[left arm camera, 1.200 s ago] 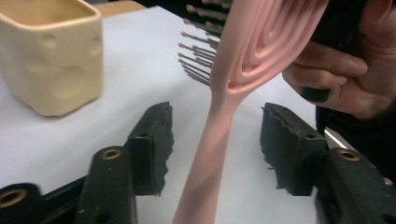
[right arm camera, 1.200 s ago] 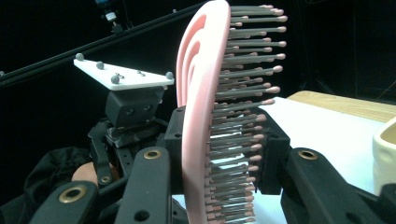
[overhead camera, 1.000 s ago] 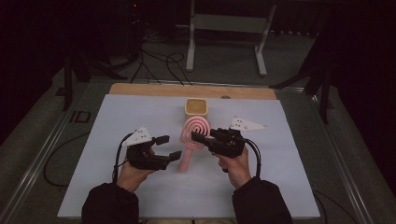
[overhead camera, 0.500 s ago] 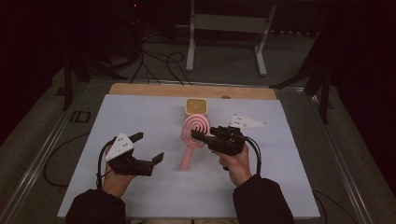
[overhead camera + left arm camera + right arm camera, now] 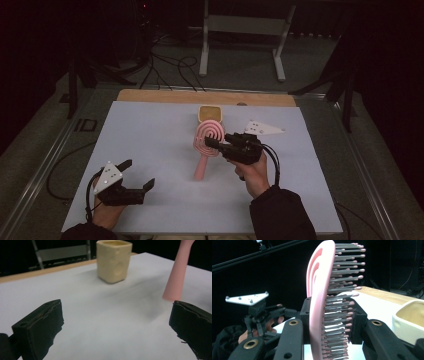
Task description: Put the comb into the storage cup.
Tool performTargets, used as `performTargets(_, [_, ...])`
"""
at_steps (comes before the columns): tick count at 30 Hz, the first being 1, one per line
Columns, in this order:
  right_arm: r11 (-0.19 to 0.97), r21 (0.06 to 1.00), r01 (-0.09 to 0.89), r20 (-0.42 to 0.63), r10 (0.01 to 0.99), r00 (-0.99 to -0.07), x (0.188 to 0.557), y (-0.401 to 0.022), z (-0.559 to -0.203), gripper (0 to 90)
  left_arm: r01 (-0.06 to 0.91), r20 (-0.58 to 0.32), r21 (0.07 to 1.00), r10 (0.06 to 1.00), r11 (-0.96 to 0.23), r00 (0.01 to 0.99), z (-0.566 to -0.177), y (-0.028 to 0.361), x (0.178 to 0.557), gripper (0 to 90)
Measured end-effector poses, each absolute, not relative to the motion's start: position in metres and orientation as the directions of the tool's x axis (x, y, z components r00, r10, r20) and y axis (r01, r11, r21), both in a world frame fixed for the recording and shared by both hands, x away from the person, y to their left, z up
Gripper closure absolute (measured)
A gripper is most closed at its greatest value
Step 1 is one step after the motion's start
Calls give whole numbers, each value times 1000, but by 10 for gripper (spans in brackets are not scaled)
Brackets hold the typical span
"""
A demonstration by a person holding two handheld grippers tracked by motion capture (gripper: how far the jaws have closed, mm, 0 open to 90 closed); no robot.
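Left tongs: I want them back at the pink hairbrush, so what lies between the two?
Nothing: in the high view, bare white table separates the open left tongs from the hairbrush.

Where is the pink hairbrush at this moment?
In the high view the pink hairbrush is near the table's middle, clamped in the right gripper, just in front of the cream cup.

Dark room, grey stand (image 5: 243, 35) behind

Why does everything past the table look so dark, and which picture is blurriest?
High view: light falls on the white table alone, the room behind stays black. Left gripper view: cup soft, near jaws blurred. Right gripper view: hairbrush sharp, background dim.
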State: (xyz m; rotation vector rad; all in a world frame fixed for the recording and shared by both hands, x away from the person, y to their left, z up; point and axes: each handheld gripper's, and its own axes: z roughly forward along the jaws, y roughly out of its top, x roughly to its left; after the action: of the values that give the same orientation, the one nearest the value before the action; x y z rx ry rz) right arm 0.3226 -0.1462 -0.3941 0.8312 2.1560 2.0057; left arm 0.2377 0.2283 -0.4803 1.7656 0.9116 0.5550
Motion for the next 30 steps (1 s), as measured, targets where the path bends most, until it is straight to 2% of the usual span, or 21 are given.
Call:
performTargets(5, [2,945,327,293,440,-849,325,-143,-393,646,323,-46,931,821,-172,569,-488,236,234,2])
performTargets(8, [19,943,332,288,449,-846,327,-138,-391,646,306,-2,930,829,-205,560,-490,237,232,2])
performTargets(30, [-5,934,358,315,488,-814,339,-128,-381,645,339,-21,924,859,-180,512,-504,236,236,2])
